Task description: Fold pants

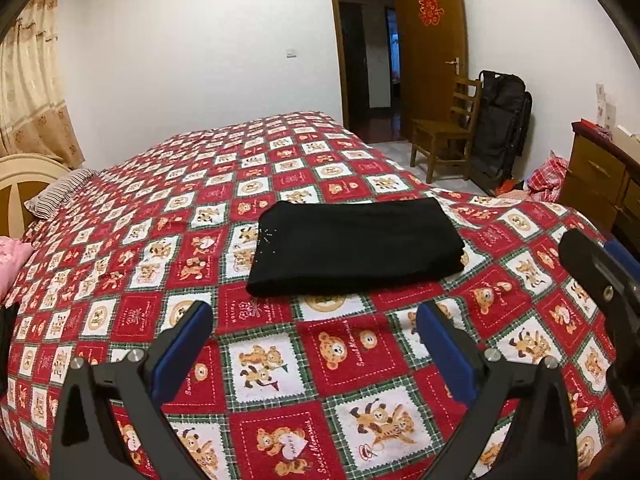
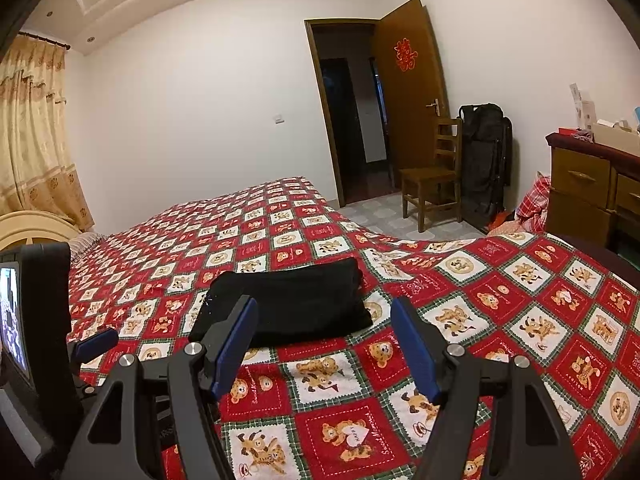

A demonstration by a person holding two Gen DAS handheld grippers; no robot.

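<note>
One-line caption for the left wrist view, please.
Open left gripper poised before black pants lying folded on the bear-patterned bedspread.

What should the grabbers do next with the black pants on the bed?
Probably just back away. The black pants already lie in a neat folded stack on the bedspread, and the left gripper and right gripper are both open and empty.

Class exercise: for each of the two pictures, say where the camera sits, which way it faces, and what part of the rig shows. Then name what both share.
Left wrist: on the left gripper, facing across the bed at the pants; its open fingers and the right gripper's edge show.
Right wrist: on the right gripper, same direction; its open fingers show.
Shared: pants, bed, door, chair.
</note>
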